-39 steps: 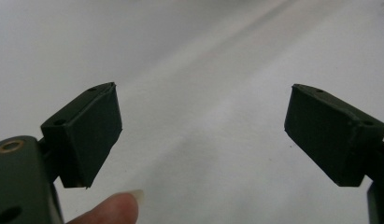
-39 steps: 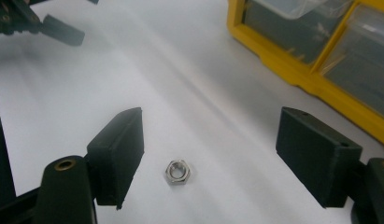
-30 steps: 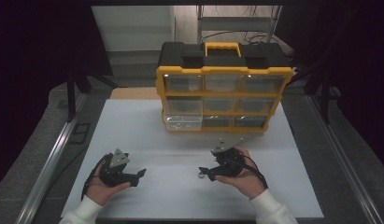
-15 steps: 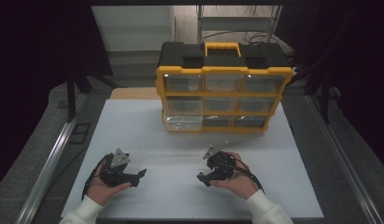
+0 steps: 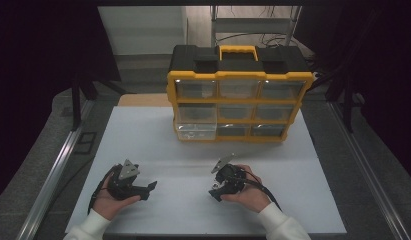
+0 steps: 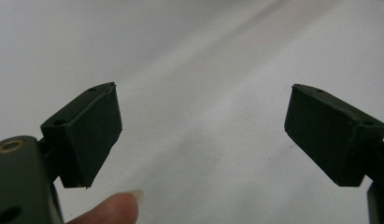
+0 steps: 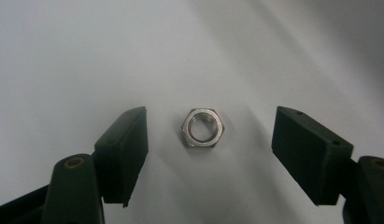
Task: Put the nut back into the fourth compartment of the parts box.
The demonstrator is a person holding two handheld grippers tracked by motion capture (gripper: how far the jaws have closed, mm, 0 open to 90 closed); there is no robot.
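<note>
A: Right gripper [image 7: 208, 128] status?

B: Jaws spread wide but have just been closing a little. A metal nut [image 7: 203, 127] lies flat on the white table [image 5: 158, 145] between them, touching neither pad.

A: Left gripper [image 6: 203, 135]?

B: Jaws spread, bare table between them; a fingertip [image 6: 112, 210] shows at the lower edge. In the high view it rests near the table's front left.

A: Anything else?

B: Yellow-and-black drawer box [image 5: 238, 95] at the far side, well apart from both hands.

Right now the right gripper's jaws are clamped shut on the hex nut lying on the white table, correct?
Not quite. The right gripper has its jaws open: the hex nut lies between them on the white table, untouched, as the right gripper view shows.
</note>
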